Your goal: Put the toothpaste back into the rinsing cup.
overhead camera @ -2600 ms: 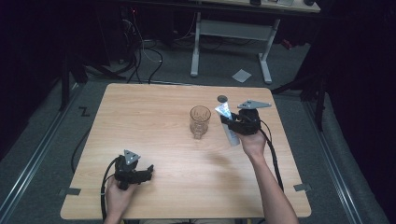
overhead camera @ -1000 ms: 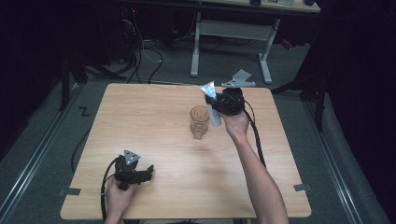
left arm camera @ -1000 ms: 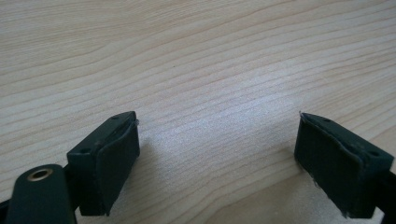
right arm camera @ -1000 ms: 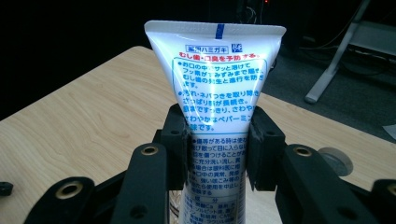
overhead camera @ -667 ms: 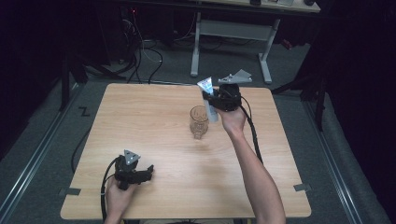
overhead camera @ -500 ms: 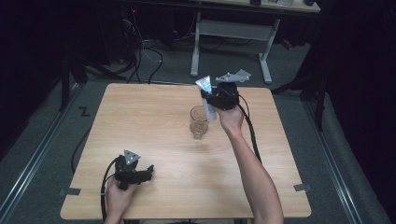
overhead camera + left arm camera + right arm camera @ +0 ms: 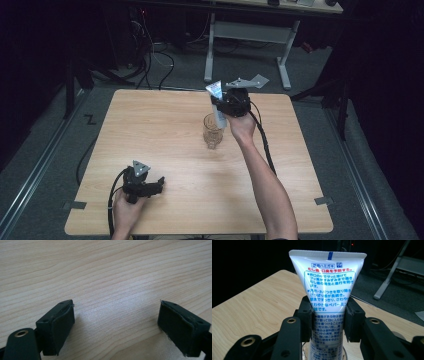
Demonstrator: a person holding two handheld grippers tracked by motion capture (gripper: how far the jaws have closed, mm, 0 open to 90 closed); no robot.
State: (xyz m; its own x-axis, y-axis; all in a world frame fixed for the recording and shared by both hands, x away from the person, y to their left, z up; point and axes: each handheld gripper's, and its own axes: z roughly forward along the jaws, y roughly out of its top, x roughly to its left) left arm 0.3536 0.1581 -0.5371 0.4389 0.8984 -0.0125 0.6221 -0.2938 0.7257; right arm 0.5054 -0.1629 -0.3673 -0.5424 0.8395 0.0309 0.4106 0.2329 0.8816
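Right tool (image 7: 220, 102) clamped on a white toothpaste tube (image 7: 328, 290), crimped end up, cap end pointing down over the mouth of the clear drinking glass (image 7: 213, 132) at the middle of the table (image 7: 150, 130). Seen in the right gripper view, pads (image 7: 307, 315) pinching the tube about halfway along, with the glass rim just below. Left tool (image 7: 150, 186) resting near the near-left corner of the table, jaws standing apart with nothing between them.

Likely risks, as a judgement: soft tube buckling or sliding through the pads under a firm squeeze; cap end catching the rim instead of dropping inside; a sideways nudge tipping the light, narrow glass, with no second tool near enough to steady it. Letting go too high could send the tube bouncing off the rim and onto the table.

Pale wood-grain table, bare apart from the glass. Beyond the far edge, grey carpeted floor (image 7: 200, 65), loose black cables (image 7: 160, 55), a white-legged desk frame (image 7: 250, 35), dark surroundings to left and right.
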